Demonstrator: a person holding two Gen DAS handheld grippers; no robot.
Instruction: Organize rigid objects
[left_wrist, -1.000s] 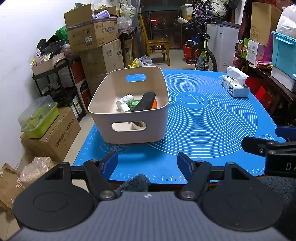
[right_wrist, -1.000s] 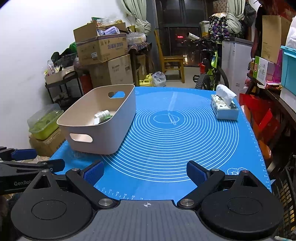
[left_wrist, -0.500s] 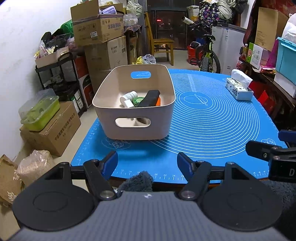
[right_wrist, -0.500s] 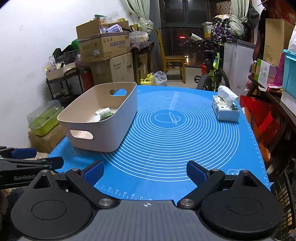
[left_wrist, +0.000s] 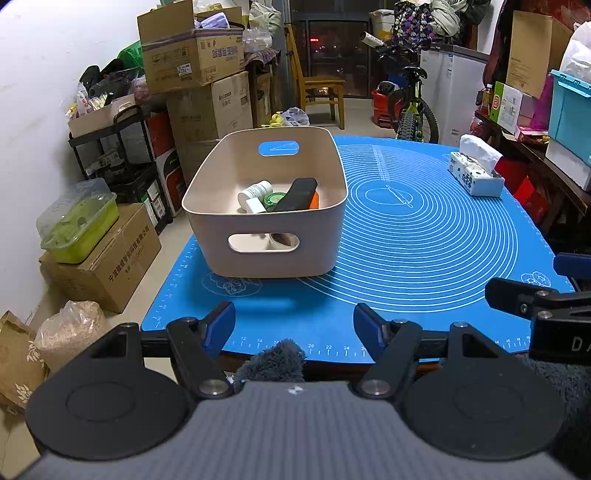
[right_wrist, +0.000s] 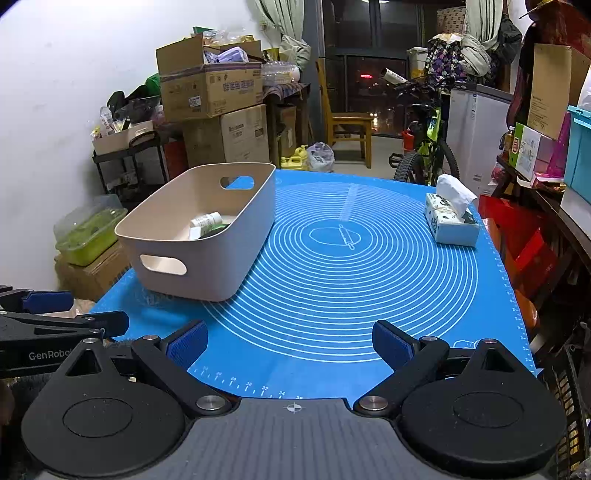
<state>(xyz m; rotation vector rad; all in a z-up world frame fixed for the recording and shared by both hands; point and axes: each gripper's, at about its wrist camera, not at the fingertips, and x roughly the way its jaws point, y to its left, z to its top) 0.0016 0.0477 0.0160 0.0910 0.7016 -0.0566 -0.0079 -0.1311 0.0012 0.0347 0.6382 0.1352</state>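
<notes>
Beige plastic bin (left_wrist: 266, 236) holding a white bottle (left_wrist: 255, 191) and a black case (left_wrist: 295, 194) sits on the blue mat (left_wrist: 424, 258) at the counter's left, while the left gripper (left_wrist: 294, 325) and right gripper (right_wrist: 290, 341) hover at the near edge, fingers wide and empty.

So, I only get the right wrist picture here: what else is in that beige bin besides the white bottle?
Observer: The left wrist view shows a black bar-shaped object lying slanted in the beige bin, next to a round green lid.
Operator: Anything else near it?
Observer: An orange piece pokes out at its right edge. I cannot tell what it is.
Operator: And is the other gripper holding anything?
Observer: No. The left gripper is open, with only the blue mat showing between its fingers.
</notes>
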